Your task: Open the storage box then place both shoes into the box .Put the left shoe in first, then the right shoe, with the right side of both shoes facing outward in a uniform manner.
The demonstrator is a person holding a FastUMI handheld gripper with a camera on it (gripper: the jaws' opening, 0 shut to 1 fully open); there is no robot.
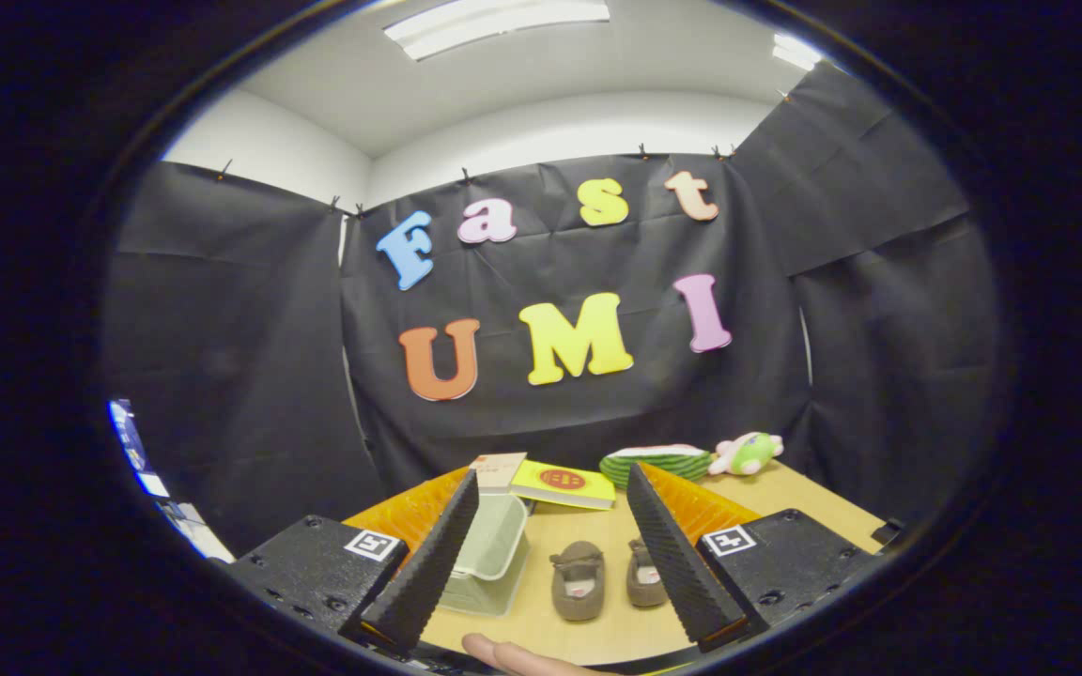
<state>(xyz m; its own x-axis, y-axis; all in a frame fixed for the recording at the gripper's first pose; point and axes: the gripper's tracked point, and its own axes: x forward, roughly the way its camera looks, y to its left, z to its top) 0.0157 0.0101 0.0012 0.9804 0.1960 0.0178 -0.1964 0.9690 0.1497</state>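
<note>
The gripper (548, 563) hangs with fingers spread wide and empty above the table (813, 502), the two brown shoes (607, 577) between them, the pale-green storage box (489, 554) beside the left finger.

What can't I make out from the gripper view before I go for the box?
- Storage box: its near side sits behind the left finger, so its latch is hidden; the lid's state is unclear.
- Right-hand shoe: partly covered by the right finger.
- Which of it and the other shoe is the left: too small to tell.
- Gripper is open, holding nothing.
</note>
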